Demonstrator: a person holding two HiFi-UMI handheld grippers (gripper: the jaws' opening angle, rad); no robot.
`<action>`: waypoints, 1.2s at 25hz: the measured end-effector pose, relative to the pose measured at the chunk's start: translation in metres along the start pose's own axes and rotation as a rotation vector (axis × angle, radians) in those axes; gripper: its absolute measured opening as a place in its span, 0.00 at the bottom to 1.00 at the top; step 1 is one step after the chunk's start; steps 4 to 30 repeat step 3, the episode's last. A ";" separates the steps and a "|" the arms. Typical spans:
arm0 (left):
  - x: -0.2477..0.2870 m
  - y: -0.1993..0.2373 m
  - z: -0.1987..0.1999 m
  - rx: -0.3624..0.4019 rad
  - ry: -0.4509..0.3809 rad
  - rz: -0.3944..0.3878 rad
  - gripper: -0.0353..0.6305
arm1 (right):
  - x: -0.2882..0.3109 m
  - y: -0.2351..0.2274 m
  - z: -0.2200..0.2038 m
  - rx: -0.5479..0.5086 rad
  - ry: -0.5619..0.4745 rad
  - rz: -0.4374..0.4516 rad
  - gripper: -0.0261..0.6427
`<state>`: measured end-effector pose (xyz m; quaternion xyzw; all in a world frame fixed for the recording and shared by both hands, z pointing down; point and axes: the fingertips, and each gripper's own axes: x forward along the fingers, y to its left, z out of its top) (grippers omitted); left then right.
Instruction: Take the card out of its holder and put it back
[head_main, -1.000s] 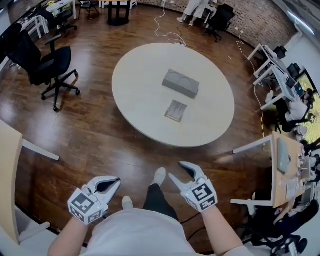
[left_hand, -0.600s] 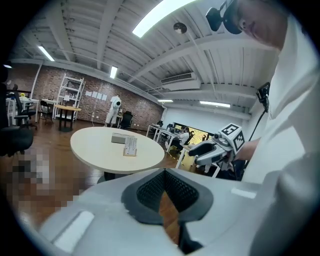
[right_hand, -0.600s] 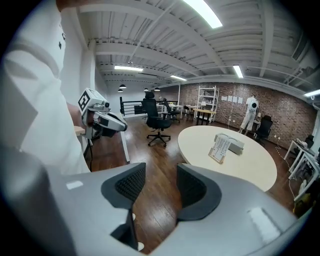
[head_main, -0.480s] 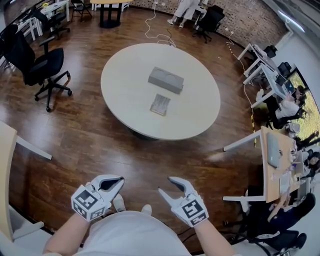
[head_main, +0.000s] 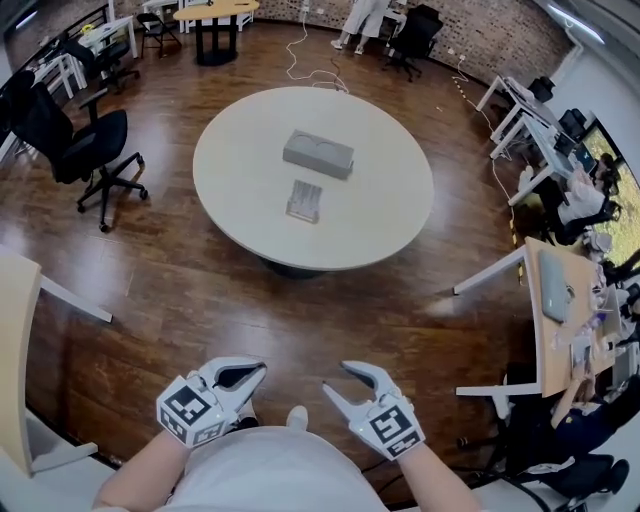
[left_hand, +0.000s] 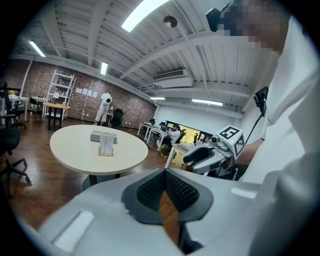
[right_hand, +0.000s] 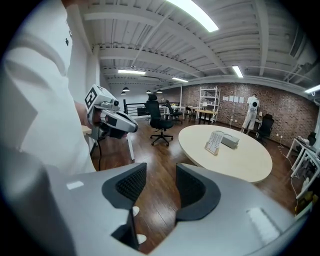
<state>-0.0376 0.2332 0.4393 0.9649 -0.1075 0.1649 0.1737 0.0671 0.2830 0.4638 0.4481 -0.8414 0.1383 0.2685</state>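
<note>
The card stands in its clear holder (head_main: 304, 200) on the round white table (head_main: 380, 220), just in front of a grey box (head_main: 318, 154). The card holder (left_hand: 106, 145) also appears in the left gripper view and, as the card holder (right_hand: 215, 142), in the right gripper view. Both grippers hang low by my body, far from the table. My left gripper (head_main: 258, 370) is shut with its tips touching and nothing in it. My right gripper (head_main: 336, 378) is open and its jaws are closing, with only floor between them.
A black office chair (head_main: 85, 140) stands left of the table. Desks with seated people (head_main: 570, 200) line the right side. A wooden desk (head_main: 565, 310) is near my right, and a pale board (head_main: 15, 350) at my left. A person stands at the far wall (head_main: 365, 15).
The table has drifted left in the head view as I move. Both grippers have come a little lower and closer together. The right jaws have narrowed slightly.
</note>
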 end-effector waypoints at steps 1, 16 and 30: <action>0.001 -0.005 -0.001 0.000 0.002 0.003 0.06 | -0.004 -0.001 -0.003 -0.001 -0.001 0.001 0.32; 0.004 -0.013 -0.001 0.001 0.003 0.010 0.06 | -0.013 -0.002 -0.009 0.000 -0.004 0.004 0.32; 0.004 -0.013 -0.001 0.001 0.003 0.010 0.06 | -0.013 -0.002 -0.009 0.000 -0.004 0.004 0.32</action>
